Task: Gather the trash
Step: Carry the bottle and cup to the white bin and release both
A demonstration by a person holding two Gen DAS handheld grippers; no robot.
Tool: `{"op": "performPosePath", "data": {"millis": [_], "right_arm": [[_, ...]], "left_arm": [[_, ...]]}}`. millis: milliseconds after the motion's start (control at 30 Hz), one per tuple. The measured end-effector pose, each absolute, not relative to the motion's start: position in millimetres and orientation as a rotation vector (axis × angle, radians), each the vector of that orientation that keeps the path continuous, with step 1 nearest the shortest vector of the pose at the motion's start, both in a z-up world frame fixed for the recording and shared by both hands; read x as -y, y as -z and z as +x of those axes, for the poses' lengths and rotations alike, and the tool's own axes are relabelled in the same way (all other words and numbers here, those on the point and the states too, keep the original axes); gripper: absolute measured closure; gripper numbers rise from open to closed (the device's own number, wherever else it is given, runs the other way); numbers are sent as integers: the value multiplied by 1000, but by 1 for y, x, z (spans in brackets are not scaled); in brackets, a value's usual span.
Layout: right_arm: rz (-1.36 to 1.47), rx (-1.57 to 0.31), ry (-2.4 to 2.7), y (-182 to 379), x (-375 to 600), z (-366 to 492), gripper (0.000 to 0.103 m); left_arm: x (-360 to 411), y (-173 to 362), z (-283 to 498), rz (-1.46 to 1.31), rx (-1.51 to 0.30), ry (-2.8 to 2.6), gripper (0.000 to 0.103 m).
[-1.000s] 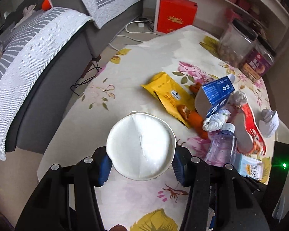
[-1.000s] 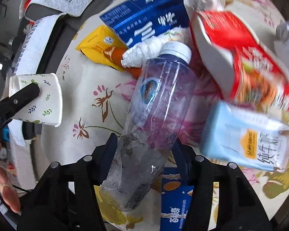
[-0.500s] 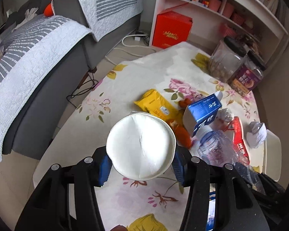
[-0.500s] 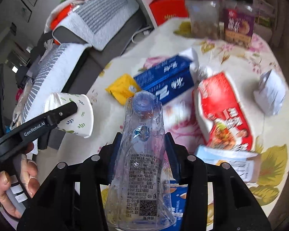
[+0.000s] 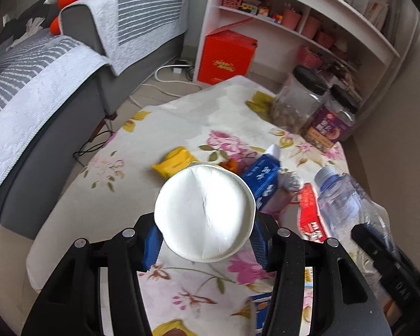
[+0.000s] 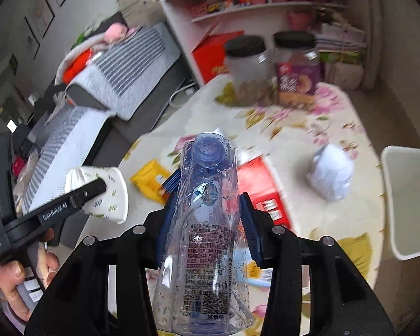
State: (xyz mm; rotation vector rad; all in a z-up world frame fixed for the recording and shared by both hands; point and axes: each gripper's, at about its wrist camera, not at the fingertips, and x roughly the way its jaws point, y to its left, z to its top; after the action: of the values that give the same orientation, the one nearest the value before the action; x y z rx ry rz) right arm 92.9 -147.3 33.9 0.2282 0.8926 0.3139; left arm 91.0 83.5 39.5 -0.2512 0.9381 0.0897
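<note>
In my left wrist view the grey sofa point(image 5: 56, 103) with striped covers fills the upper left of the frame and a white shelf unit point(image 5: 308, 28) crosses the top right, a red box point(image 5: 226, 57) standing on the floor at its foot. The table point(image 5: 165, 128) under a floral cloth takes up the middle, with two dark-lidded jars point(image 5: 316, 106) at its far right end. Scattered trash sits right of centre: a blue carton point(image 5: 263, 179), a red packet point(image 5: 310, 215), a yellow packet point(image 5: 175, 163) just above my cup, and, in the right wrist view, a crumpled white paper point(image 6: 331, 173) at centre right, near a white bin point(image 6: 411, 201) at the right edge. My right gripper point(image 6: 205, 229) has its jaws clenched on a clear plastic bottle point(image 6: 207, 224), cap pointing away from me, lifted clear of the table at frame centre. My left gripper point(image 5: 204, 240) has its jaws grasping a white paper cup point(image 5: 204, 212) by its sides, the base facing the camera, low in the centre; the right wrist view shows the same cup at middle left, with the person's hand point(image 6: 22, 274) on the handle at lower left.
</note>
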Motion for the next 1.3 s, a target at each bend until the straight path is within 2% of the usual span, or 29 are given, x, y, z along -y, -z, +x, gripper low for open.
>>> {"op": "performPosePath", "data": {"millis": [433,867,933,1000,1067,1167,1300], "right_arm": [[214,-708,28,-63,262,81,61],[141,-727,460,-55,402,86,60],[157,-722,509,-58,421,81,52],[160,-703,549,-64,433,75,27],[167,-669,617,-69,451,62,18],[193,-652,665,-73,470,52,11],[258,-659,704,-72,497,43,8]], "left_arm": [[-12,-46,99,-215,-863,36,51],[113,-62,112,-144,-843,238,51],[142,-65,117,-128,-844,275,51],[167,-65,120,-117,-846,302,51],[193,-63,125,-114,-859,332,51],[231,-59,133,-111,-884,370,51],[276,-55,139,-94,-906,407,51]]}}
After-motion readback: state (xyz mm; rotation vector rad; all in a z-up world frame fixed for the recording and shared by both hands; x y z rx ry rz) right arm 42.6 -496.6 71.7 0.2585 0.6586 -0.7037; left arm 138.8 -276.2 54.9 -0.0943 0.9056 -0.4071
